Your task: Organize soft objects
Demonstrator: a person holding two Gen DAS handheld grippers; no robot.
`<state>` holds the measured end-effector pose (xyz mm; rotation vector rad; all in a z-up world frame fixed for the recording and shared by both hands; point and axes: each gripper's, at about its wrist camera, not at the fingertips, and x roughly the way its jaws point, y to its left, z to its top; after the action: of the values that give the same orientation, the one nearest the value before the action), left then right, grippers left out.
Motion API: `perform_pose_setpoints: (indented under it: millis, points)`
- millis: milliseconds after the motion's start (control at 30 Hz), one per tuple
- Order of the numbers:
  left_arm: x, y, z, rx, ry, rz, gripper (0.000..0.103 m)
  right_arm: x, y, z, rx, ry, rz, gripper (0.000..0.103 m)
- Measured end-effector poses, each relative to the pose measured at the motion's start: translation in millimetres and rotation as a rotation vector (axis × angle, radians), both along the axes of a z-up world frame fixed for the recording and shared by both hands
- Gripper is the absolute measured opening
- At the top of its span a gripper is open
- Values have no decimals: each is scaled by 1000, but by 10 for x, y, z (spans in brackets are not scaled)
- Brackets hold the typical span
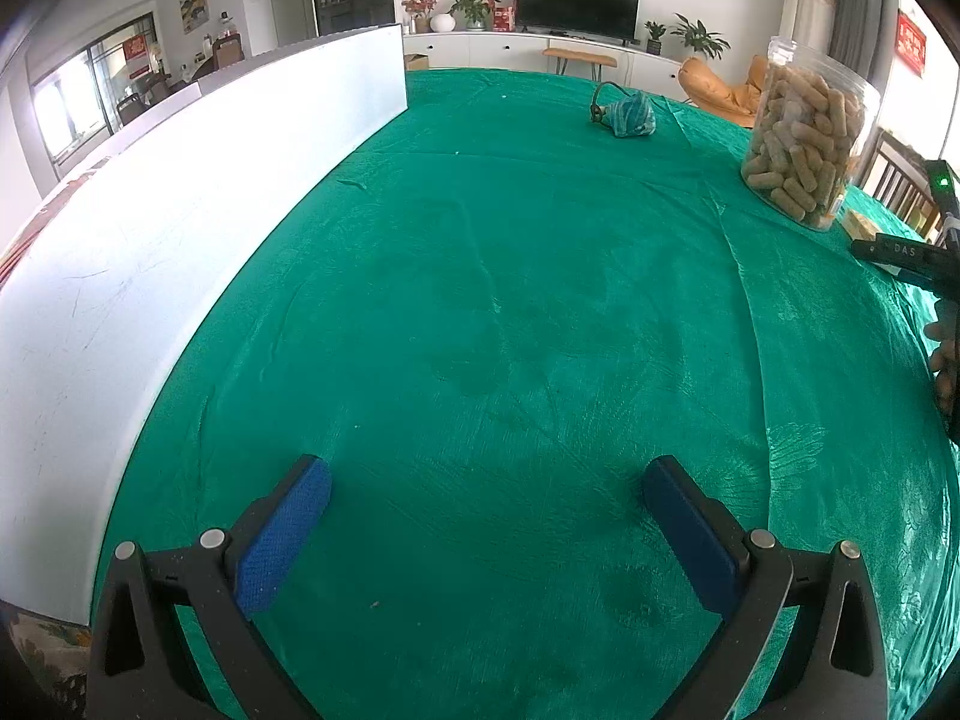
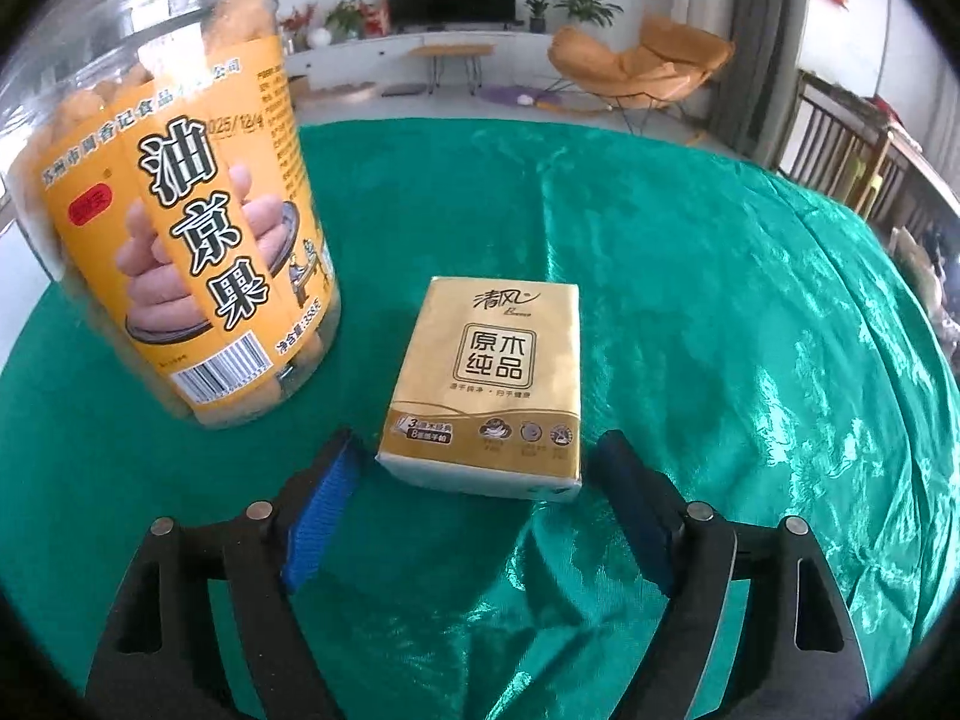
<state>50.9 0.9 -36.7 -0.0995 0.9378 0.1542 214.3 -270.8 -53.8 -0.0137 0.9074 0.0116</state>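
Both grippers are spread wide, holding nothing. Right gripper point(image 2: 477, 495) flanks the near edge of the tissue pack point(image 2: 489, 384) beside the snack jar point(image 2: 174, 228). Left gripper point(image 1: 486, 504) hovers over the green cloth point(image 1: 510, 300).

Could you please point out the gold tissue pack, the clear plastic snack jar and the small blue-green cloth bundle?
Gold tissue pack point(image 2: 489, 378): right wrist view, centre of its printed top face.
Clear plastic snack jar point(image 2: 180, 252): right wrist view, middle of its orange label.
Small blue-green cloth bundle point(image 1: 630, 115): left wrist view, middle of the fabric.
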Motion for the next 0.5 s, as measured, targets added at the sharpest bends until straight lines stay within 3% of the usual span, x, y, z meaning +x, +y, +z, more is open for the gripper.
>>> perform_pose_setpoints:
  millis: [500]
  points:
    - [0, -3, -2, 0, 0, 0, 103, -47, 24, 2, -1, -1, 0, 83]
